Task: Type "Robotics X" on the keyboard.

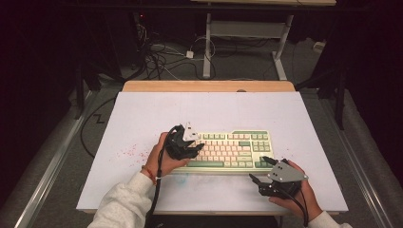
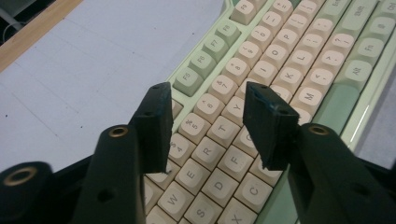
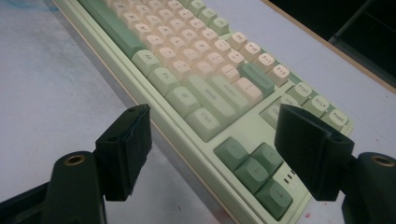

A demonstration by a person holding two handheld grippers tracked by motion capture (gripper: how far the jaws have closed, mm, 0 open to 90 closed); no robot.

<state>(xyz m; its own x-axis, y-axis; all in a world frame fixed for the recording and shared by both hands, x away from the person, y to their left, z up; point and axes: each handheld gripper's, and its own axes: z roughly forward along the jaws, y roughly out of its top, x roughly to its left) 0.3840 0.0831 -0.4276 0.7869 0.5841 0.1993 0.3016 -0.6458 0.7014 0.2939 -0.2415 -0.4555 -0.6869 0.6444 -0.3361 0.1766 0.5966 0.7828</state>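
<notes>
Judging by its rigid plastic case, we expect the one pale green keyboard with cream and green keycaps [image 1: 233, 150], lying flat near the front of the white surface [image 1: 142, 118], to be stiff, fairly light and best gripped by its short ends, since keycaps can pop off. Two claws flank it, both empty: our left claw [image 2: 205, 126] hovers, jaws apart, above the letter keys, while our right claw [image 3: 212, 154] is spread wide at the arrow-key corner.

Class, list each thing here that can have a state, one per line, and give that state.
Keyboard: flat on the table, keys up, not gripped.
Left gripper: open, above the letter keys, holding nothing.
Right gripper: open, at the keyboard's arrow-key corner, holding nothing.
Table: white top with red specks near its left side.
</notes>
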